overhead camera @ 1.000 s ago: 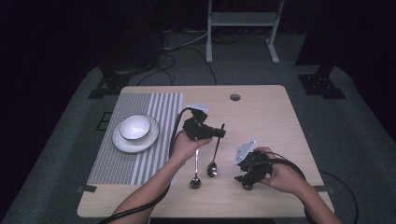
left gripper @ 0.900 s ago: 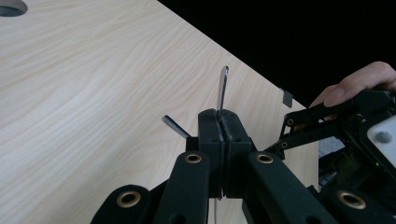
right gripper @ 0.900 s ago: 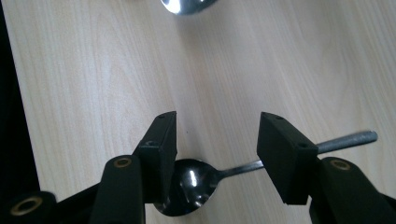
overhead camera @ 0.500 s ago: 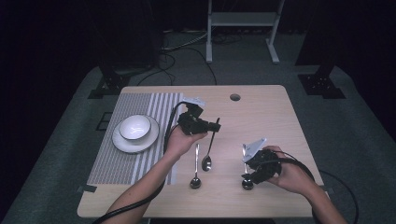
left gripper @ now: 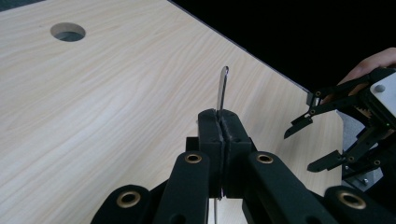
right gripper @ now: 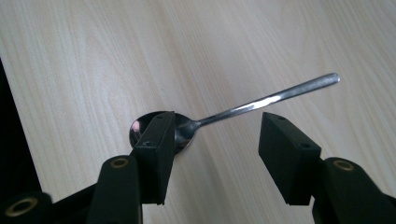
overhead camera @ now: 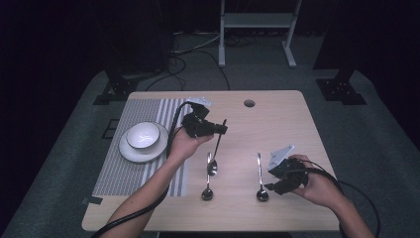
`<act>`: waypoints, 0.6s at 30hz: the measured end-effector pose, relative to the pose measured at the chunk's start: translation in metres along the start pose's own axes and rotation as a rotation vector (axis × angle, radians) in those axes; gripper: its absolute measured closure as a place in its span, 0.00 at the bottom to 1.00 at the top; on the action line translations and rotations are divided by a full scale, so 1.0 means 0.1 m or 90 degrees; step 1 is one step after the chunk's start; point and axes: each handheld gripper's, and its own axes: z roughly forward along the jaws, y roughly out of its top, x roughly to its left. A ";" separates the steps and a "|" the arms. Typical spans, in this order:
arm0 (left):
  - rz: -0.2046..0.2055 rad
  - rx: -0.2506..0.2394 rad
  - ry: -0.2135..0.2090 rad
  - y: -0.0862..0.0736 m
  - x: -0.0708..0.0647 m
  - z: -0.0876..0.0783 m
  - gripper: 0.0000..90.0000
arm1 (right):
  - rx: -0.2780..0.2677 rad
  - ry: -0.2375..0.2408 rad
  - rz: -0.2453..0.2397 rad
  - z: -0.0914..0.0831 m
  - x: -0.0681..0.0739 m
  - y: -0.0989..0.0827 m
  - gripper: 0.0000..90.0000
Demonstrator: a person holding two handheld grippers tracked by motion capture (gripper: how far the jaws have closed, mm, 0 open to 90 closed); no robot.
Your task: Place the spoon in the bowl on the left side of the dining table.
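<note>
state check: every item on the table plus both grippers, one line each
Left gripper: shut on a thin metal spoon, held off the table, bowl end hanging low.
Right gripper: open, fingers either side of the right metal spoon.
Right metal spoon: flat on the table, not gripped.
Middle metal spoon: flat on the table.
White ceramic bowl: upright on the white plate, looks empty.

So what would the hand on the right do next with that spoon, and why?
Probably lower the right gripper and close it on the spoon. Its jaws stand open, straddling the spoon that lies flat on the table, while the left gripper already pinches another spoon.
</note>
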 end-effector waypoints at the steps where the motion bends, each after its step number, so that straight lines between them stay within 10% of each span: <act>1: 0.001 0.000 0.002 0.00 0.01 -0.02 0.99 | -0.001 -0.001 -0.001 -0.01 -0.01 -0.01 0.50; 18: -0.014 -0.013 0.052 0.02 0.27 -0.36 0.99 | -0.001 -0.007 0.026 -0.08 -0.06 -0.14 0.47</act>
